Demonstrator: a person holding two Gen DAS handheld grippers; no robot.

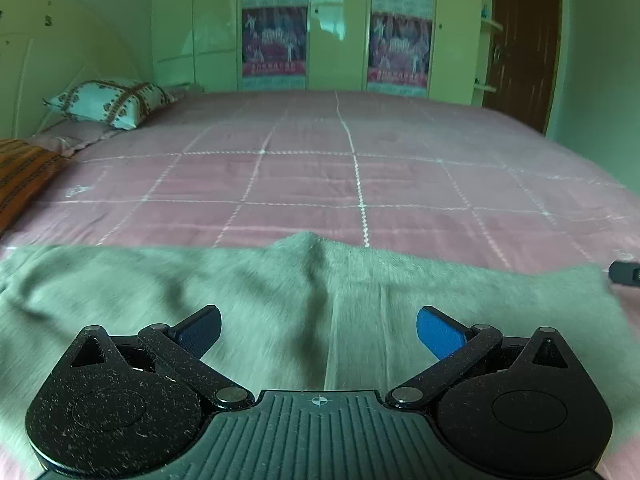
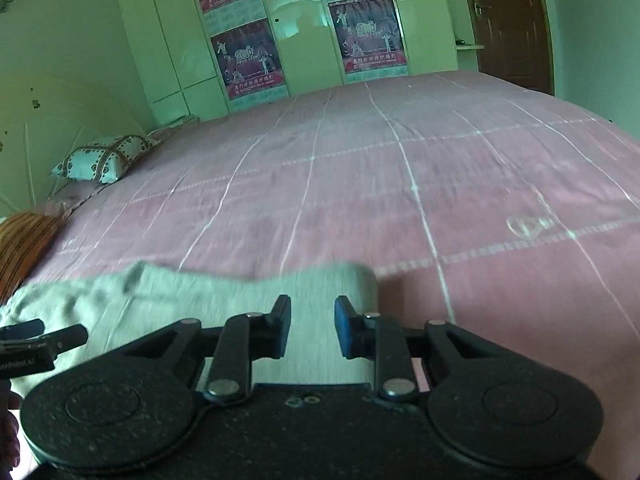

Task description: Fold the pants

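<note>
Pale green-grey pants (image 1: pixel 280 300) lie spread flat on the near part of a pink bed (image 1: pixel 340 176). My left gripper (image 1: pixel 319 330) hovers over their middle, open wide, nothing between its blue pads. In the right wrist view the pants (image 2: pixel 160 304) reach from the left edge to just past my right gripper (image 2: pixel 312 326), which is open with a narrower gap over the cloth's right end. The right gripper's tip (image 1: pixel 624 273) shows at the pants' right edge in the left wrist view; the left gripper (image 2: pixel 36 340) shows at the left of the right wrist view.
A patterned pillow (image 1: pixel 108 102) and an orange striped cushion (image 1: pixel 20 176) lie at the bed's left side. A pale green wardrobe (image 1: pixel 340 24) and a brown door (image 1: pixel 524 40) stand behind the bed. The pink checked bedspread (image 2: pixel 380 184) stretches beyond the pants.
</note>
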